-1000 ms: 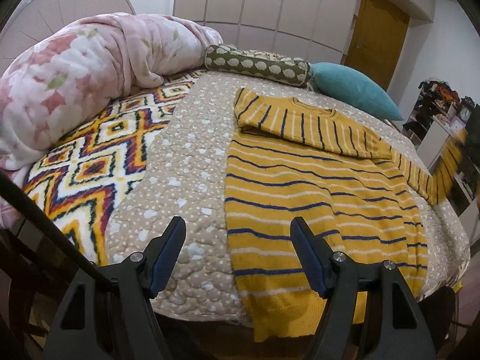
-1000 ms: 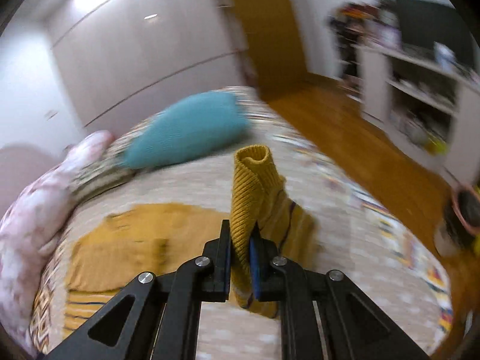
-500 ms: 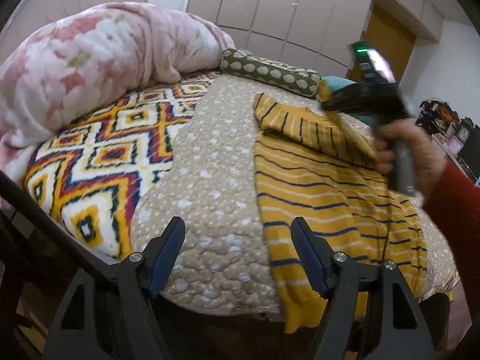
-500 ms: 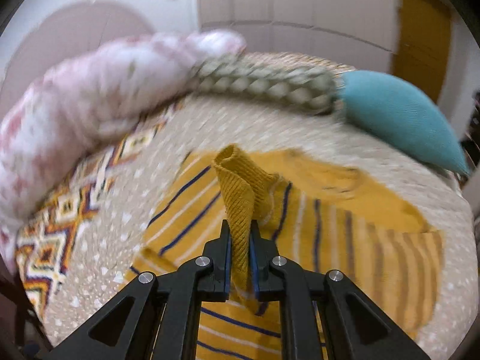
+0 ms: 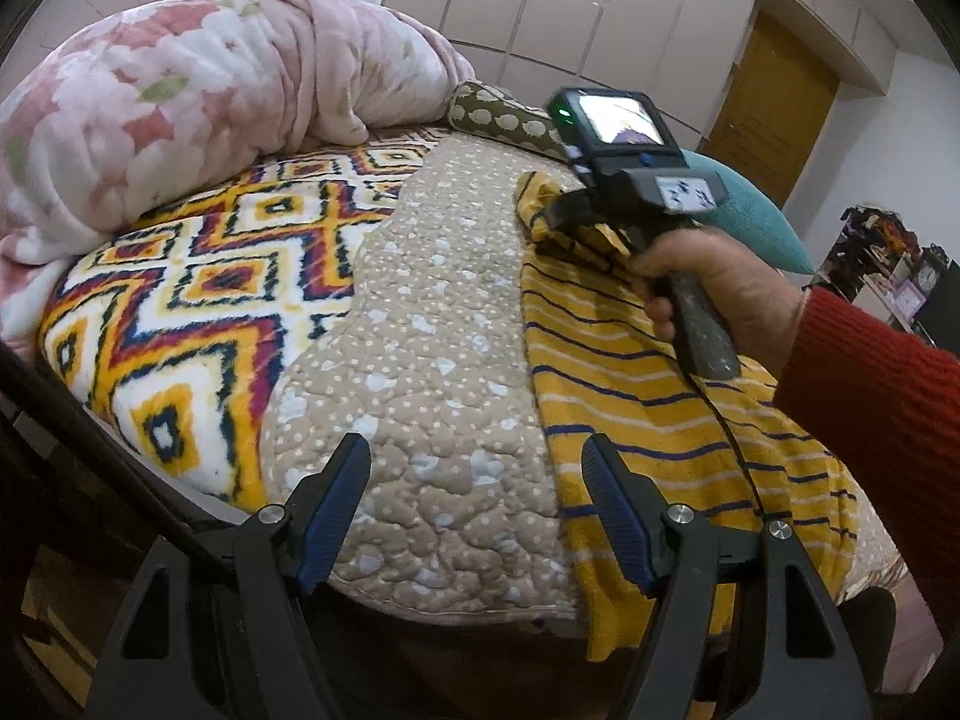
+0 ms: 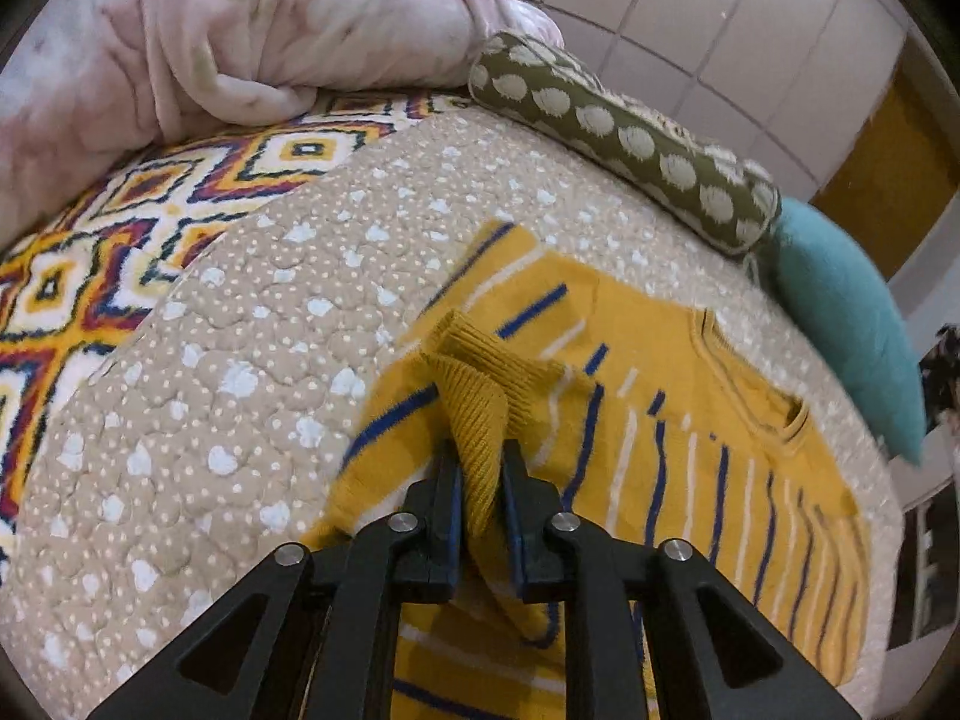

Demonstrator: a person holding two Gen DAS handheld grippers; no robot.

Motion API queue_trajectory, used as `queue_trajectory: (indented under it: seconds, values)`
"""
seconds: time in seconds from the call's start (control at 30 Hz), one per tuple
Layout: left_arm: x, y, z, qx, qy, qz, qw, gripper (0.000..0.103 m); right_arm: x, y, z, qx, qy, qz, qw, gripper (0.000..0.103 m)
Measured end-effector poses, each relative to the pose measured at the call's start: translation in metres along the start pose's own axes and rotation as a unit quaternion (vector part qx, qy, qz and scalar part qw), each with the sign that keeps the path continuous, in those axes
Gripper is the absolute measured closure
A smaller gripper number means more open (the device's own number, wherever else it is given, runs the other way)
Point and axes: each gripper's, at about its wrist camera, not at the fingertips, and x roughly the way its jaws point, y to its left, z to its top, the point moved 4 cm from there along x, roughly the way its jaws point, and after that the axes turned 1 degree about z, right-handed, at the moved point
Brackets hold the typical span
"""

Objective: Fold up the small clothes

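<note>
Right gripper [image 6: 480, 480] just opening, sweater cuff [image 6: 480, 408] between jaws; left gripper [image 5: 474, 498] wide, empty

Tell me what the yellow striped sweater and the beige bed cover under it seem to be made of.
Yellow striped sweater: looks like soft knit yarn, wool or acrylic I cannot tell; the sleeve cuff shows ribbed knit rows and a matte, slightly fuzzy surface.
Beige bed cover: looks like quilted woven cloth with padding, probably cotton; puffy stitched shapes and a printed white dot pattern, matte finish.
</note>
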Motion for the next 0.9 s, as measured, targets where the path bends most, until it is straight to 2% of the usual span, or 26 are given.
queue_trajectory:
  seconds: [0.07,0.13,0.23,0.3,0.43,0.57,0.63,0.7,0.73,0.77,0.83,0.9]
  values:
    - [-0.001,-0.004,0.0,0.007,0.001,0.001,1.0,0.031,-0.006,0.008,0.007,-0.014,-0.013,0.008,1.0,0.081]
    - [-0.003,-0.006,0.0,0.012,-0.001,0.002,0.9999,0.031,-0.02,0.016,0.012,-0.018,-0.031,0.05,0.998,0.064]
    - [-0.008,-0.006,0.005,0.016,-0.007,0.009,0.9998,0.031,-0.051,0.017,0.013,-0.008,-0.059,0.088,0.994,0.047]
    - [-0.013,-0.005,0.008,0.017,-0.013,0.013,0.9997,0.031,-0.07,0.008,0.006,0.002,-0.068,0.107,0.992,0.044]
    - [-0.016,-0.003,0.011,0.018,-0.016,0.021,0.9995,0.031,-0.104,-0.046,-0.037,0.041,-0.069,0.124,0.989,0.044]
    - [-0.009,-0.008,0.011,0.017,-0.001,0.014,0.9997,0.031,-0.108,-0.149,-0.093,0.119,-0.061,0.067,0.989,0.044]
    - [-0.004,-0.015,0.011,0.021,0.004,0.009,0.9997,0.031,-0.102,-0.209,-0.124,0.18,-0.045,0.032,0.982,0.048]
    - [0.002,-0.022,0.012,0.027,0.01,0.008,0.9996,0.031,-0.095,-0.266,-0.157,0.251,-0.031,0.009,0.967,0.05]
    - [0.006,-0.025,0.012,0.029,0.014,0.008,0.9995,0.031,-0.093,-0.288,-0.172,0.282,-0.028,0.004,0.959,0.055]
    - [0.008,-0.027,0.011,0.029,0.017,0.006,0.9994,0.031,-0.091,-0.304,-0.186,0.307,-0.025,0.006,0.951,0.06]
    - [0.016,-0.035,0.01,0.03,0.029,0.0,0.9991,0.031,-0.085,-0.323,-0.206,0.342,-0.024,0.03,0.939,0.084]
    - [0.021,-0.04,0.01,0.03,0.036,-0.004,0.9989,0.031,-0.08,-0.323,-0.213,0.35,-0.034,0.072,0.933,0.087]
